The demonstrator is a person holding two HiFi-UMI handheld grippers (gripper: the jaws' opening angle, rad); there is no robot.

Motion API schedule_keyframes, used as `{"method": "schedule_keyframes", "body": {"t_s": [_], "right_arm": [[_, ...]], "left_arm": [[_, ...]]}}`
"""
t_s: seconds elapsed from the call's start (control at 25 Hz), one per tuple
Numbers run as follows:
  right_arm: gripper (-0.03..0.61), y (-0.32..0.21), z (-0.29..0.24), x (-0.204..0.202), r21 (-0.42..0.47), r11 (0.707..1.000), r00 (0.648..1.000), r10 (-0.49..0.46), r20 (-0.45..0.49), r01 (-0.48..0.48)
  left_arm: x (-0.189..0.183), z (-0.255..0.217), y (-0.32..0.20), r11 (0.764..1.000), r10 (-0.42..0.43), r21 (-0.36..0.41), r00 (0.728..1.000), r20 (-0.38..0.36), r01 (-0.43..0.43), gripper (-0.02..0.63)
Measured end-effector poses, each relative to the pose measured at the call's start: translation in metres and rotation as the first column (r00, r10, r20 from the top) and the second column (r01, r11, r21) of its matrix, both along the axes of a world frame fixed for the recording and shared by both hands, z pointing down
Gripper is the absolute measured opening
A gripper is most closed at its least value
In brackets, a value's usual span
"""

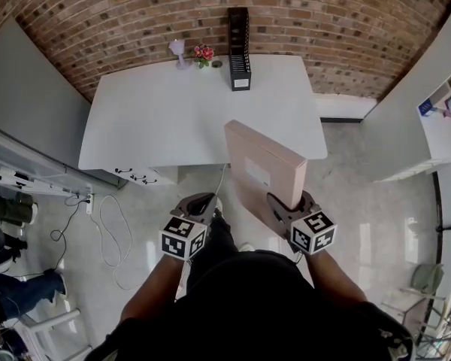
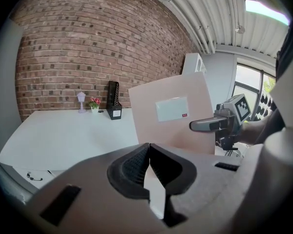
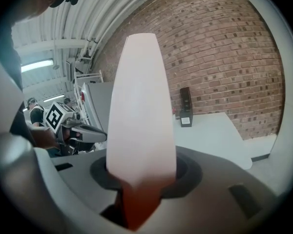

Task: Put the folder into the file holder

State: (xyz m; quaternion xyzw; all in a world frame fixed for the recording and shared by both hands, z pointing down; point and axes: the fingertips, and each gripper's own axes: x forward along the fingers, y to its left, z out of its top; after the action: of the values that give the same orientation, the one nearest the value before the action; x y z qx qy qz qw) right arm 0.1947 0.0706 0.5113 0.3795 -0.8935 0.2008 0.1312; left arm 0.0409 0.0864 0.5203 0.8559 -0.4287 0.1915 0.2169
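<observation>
A thick beige-pink folder (image 1: pixel 263 168) stands upright on its edge in front of the white table (image 1: pixel 158 119), with my right gripper (image 1: pixel 279 201) shut on its lower end. The right gripper view shows the folder's (image 3: pixel 141 106) narrow edge rising straight out of the jaws. The black file holder (image 1: pixel 239 47) stands upright at the table's far edge against the brick wall, well beyond the folder. My left gripper (image 1: pixel 199 205) hangs to the left of the folder, shut and holding nothing. The left gripper view shows the folder's (image 2: pixel 171 116) broad labelled face and the file holder (image 2: pixel 114 106).
A small lilac lamp (image 1: pixel 179 51) and a pot of red flowers (image 1: pixel 204 53) stand left of the file holder. Cables (image 1: pixel 113 224) lie on the floor at the left, where a person (image 1: pixel 7 277) sits. Grey partitions flank the table on both sides.
</observation>
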Motion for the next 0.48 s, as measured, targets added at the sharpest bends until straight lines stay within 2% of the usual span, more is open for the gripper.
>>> {"method": "schedule_keyframes", "body": {"t_s": [0.28, 0.48], "right_arm": [[0.166, -0.073, -0.003, -0.025, -0.005, 1.0, 0.999, 0.025, -0.021, -0.025], [0.166, -0.137, -0.023, -0.057, 0.024, 0.998, 0.998, 0.056, -0.011, -0.056]], "left_arm": [[-0.026, -0.006, -0.079, 1.0, 0.011, 0.024, 1.0, -0.018, -0.011, 0.005], [-0.052, -0.016, -0.146, 0.998, 0.039, 0.045, 0.999, -0.033, -0.038, 0.005]]}}
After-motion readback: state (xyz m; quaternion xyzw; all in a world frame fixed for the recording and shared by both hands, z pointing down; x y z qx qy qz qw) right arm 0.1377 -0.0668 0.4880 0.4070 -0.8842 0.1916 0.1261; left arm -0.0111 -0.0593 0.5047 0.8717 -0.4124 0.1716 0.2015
